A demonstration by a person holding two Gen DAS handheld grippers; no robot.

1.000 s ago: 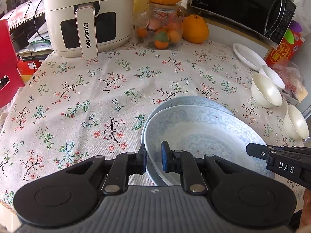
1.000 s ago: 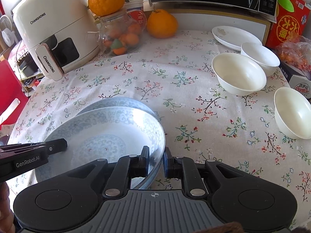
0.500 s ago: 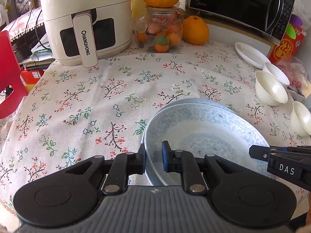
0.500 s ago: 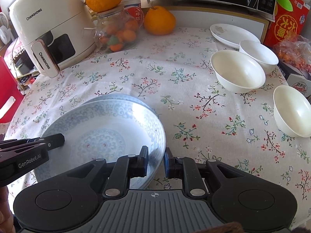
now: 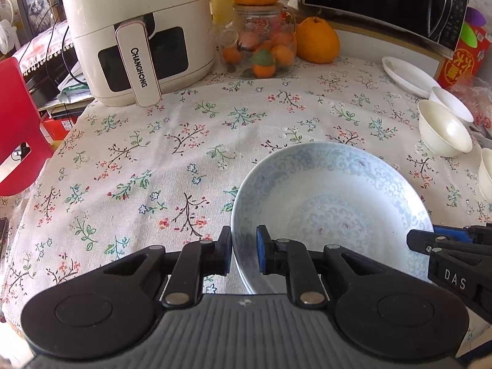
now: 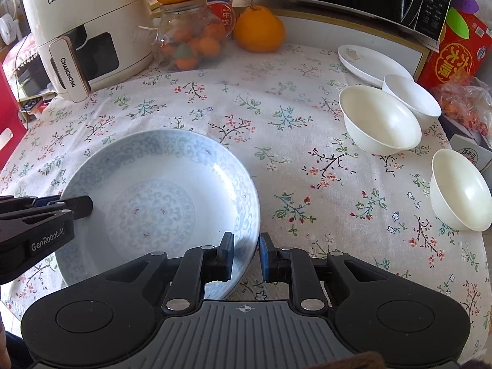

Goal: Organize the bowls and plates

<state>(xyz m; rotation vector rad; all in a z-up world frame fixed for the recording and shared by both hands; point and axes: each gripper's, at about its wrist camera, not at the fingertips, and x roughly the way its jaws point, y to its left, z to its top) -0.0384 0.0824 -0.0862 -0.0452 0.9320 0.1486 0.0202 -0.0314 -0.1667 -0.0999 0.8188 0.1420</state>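
The blue-patterned plate (image 5: 332, 203) now covers the plate beneath it, whose rim showed earlier.

L gripper (image 5: 243, 253), R gripper (image 6: 246, 255): fingers narrowly parted.

I worked in a home kitchen: an air fryer (image 5: 138, 30), a microwave (image 5: 384, 0) and a fruit jar (image 5: 261, 46) stood on my flowered bench (image 5: 184, 153).

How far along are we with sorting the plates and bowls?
Early. In hand: left gripper and right gripper both straddle the blue patterned plate's rim. Left: three white bowls sit unstacked, white plate apart.
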